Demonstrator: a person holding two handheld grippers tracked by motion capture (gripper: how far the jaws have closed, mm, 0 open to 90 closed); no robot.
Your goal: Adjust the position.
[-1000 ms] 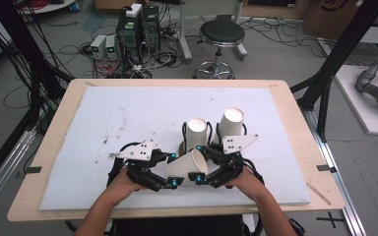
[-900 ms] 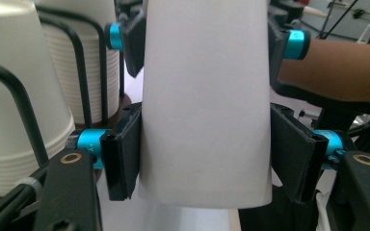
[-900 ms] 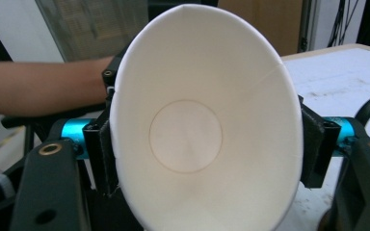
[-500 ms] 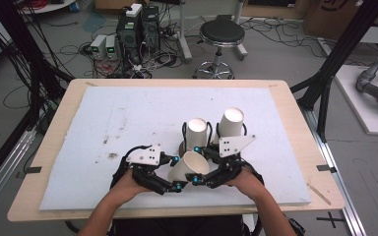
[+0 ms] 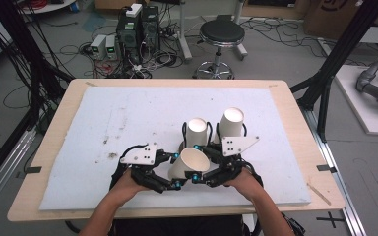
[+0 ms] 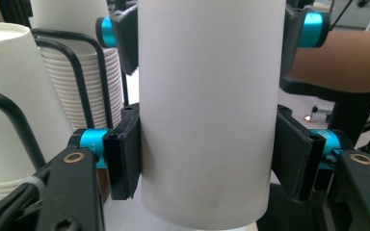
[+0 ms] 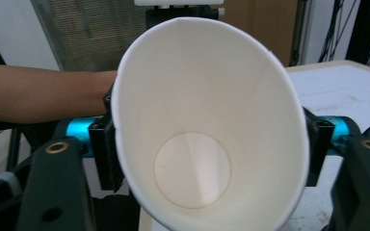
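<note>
Both grippers gripping one paper cup (image 5: 189, 164) above the surface (image 5: 103, 118).
The left gripper (image 5: 170, 178) and right gripper (image 5: 202, 173) are each pressing their fingers (image 6: 125, 156) against its sides; it is tilting, mouth toward the right gripper, just before two cup stacks (image 5: 197, 132) in wire holders.

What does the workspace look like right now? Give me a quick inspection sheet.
Surface: white foam board on a wooden table, some dark specks at left.
Job's things: one white paper cup held tilted between both tools; two stacks of white paper cups in black wire holders behind it.
Clutter: nothing seen.
Grippers: left tool and right tool both clamp the cup.
Cables: black cable loops by the left tool.
Surroundings: black round stool, electronics boxes on the floor.
</note>
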